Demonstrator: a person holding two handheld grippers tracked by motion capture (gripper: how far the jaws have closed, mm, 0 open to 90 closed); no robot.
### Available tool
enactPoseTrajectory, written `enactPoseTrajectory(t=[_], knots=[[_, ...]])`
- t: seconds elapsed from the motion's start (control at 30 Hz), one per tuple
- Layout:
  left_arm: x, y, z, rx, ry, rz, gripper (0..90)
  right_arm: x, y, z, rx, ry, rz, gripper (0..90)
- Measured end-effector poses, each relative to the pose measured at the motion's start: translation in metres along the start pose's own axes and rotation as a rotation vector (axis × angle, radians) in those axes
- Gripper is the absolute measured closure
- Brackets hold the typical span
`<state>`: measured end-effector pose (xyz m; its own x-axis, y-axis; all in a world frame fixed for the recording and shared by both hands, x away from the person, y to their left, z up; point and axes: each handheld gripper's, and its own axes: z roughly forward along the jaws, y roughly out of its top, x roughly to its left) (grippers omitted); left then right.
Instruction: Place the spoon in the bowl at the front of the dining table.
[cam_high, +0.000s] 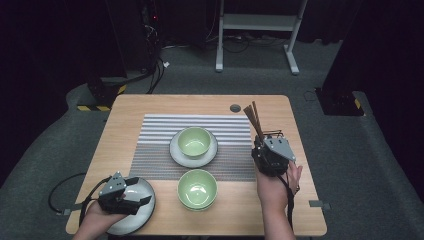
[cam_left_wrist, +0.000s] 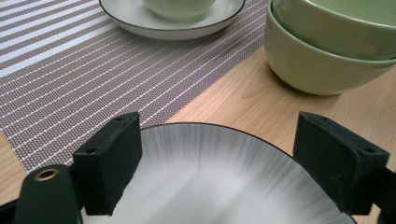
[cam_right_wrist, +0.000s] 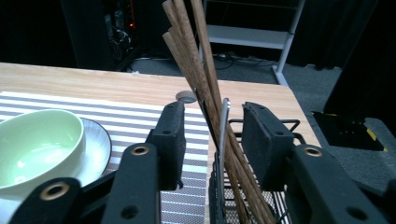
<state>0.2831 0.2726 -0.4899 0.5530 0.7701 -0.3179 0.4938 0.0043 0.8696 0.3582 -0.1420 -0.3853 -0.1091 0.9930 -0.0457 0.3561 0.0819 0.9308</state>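
A bundle of brown chopsticks (cam_high: 252, 120) stands in a black wire basket (cam_high: 274, 134) at the table's right side. My right gripper (cam_high: 265, 141) reaches into it. In the right gripper view the chopsticks (cam_right_wrist: 201, 79) and a thin metal handle (cam_right_wrist: 224, 126) rise between the two jaws of the right gripper (cam_right_wrist: 212, 140), with a gap on each side, so it is open. My left gripper (cam_high: 141, 191) hovers open over a grey-white plate (cam_high: 150, 209) at the front left. In its own view the left gripper (cam_left_wrist: 219, 163) spans the plate (cam_left_wrist: 219, 196) without touching the rim.
A striped placemat (cam_high: 155, 145) covers the table's middle. On it a green bowl (cam_high: 194, 141) sits on a plate (cam_high: 176, 156). Two stacked green bowls (cam_high: 197, 189) stand at the front centre, close to the left gripper's plate (cam_left_wrist: 327, 51). A desk frame stands beyond the table.
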Motion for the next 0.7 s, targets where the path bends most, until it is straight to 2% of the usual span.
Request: enactPoseTrajectory(t=[0.17,0.7], knots=[[-0.0009,-0.0005,0.001,-0.006,0.0,-0.009,16.0,-0.0008,0.0004,0.0008,-0.002,-0.004,0.003,66.6],[-0.0004,-0.0002,-0.0001,0.001,-0.001,0.002,16.1,-0.0033,0.0009,0.0021,0.004,-0.012,0.01,75.4]])
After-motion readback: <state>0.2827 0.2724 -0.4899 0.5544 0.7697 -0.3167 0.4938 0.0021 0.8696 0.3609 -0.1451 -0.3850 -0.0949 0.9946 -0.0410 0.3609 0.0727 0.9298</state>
